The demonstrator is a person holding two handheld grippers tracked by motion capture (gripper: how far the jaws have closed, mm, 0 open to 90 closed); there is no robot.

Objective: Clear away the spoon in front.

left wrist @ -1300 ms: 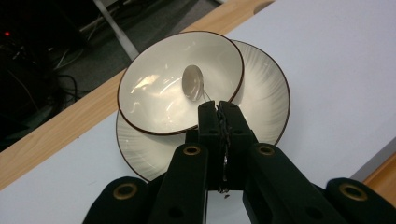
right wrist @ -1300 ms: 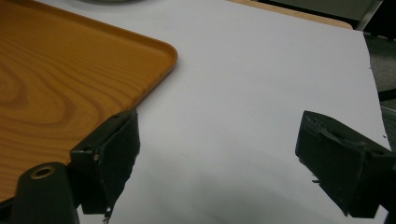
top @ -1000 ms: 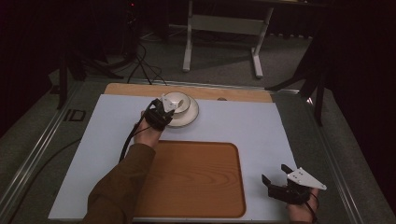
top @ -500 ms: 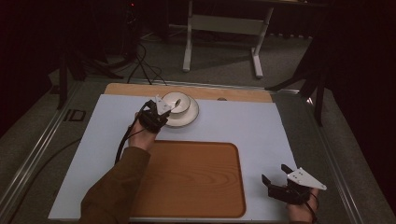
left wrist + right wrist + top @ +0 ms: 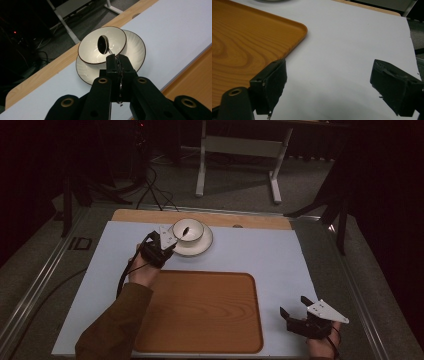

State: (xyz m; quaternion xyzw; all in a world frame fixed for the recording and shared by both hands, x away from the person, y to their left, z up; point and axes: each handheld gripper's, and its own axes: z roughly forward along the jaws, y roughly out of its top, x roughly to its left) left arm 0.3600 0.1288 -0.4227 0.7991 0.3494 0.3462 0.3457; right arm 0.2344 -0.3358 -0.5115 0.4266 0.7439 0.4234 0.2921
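Black spoon, clamped by its handle in the left tool above the bowl on the far plate, needs a steady level lift; right tool rests apart.

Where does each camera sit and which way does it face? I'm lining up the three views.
High view: above the person's side, looking forward and down on the table; forearm, hands, left gripper, right gripper.
Left gripper view: on that gripper, along shut jaws holding a spoon over the bowl.
Right gripper view: along open jaws over the table.
Shared: the wooden tray in the high and right gripper views.
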